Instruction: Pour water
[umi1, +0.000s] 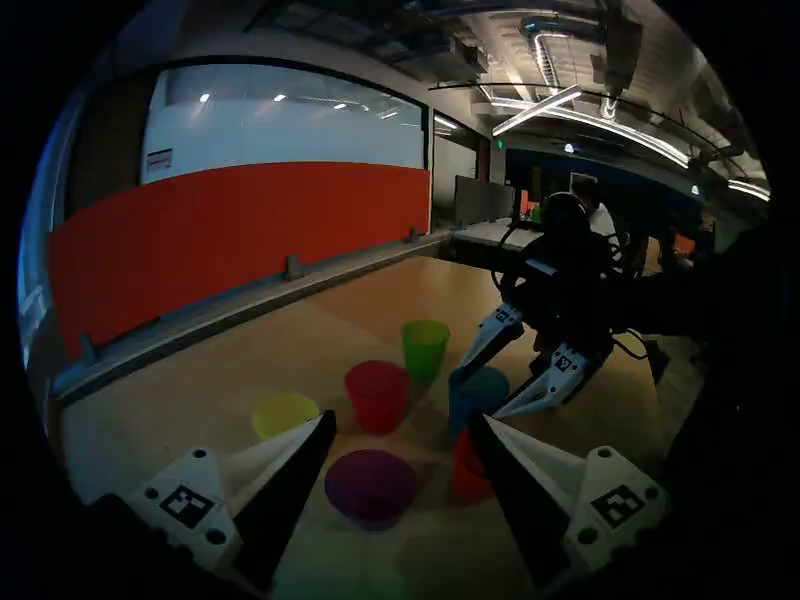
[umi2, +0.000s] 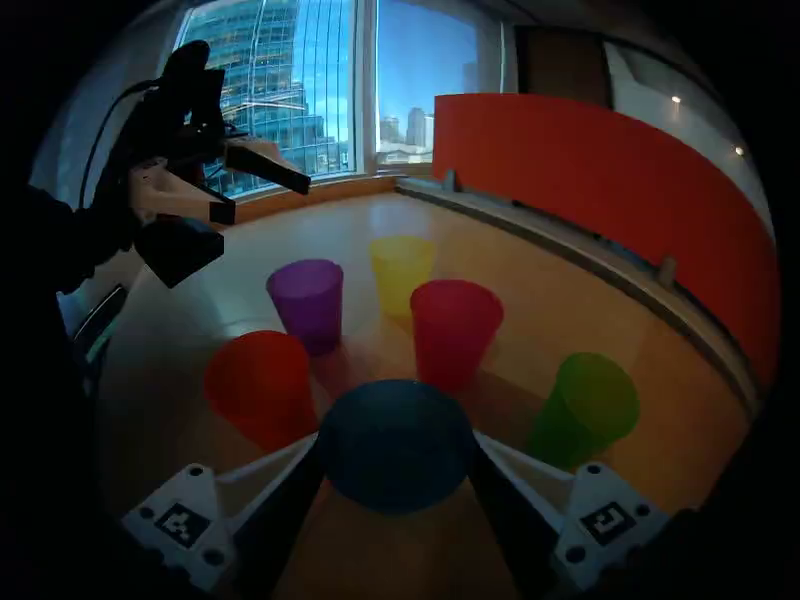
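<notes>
**Table** (umi2: 640, 330): pale wood, carrying six plastic cups in a loose cluster. A red partition (umi1: 240, 230) runs along its far edge.

**Right gripper** (umi2: 397, 440): its two fingers are closed against opposite sides of the blue cup (umi2: 397, 470), which sits between them at the near edge of the cluster. In the left gripper view the same cup shows clasped between the white fingers. Whether it rests on the table or is raised cannot be told, nor what it contains.

**Left gripper** (umi1: 402, 420): fingers spread wide and holding nothing. In its own view the purple cup (umi1: 371, 487) stands on the table just ahead, in the gap between the fingers and touching neither.

**Other cups, right gripper view:**
- The orange cup (umi2: 260, 385) is just left of the blue cup.
- The red cup (umi2: 455, 330) is directly behind the blue cup.
- The green cup (umi2: 590, 405) is off to the right, apart from the rest.
- The yellow cup (umi2: 402, 265) is farthest back, beside the purple cup.
- All five stand upright.

**Window** (umi2: 300, 90): beyond the table, showing tower blocks.
</notes>
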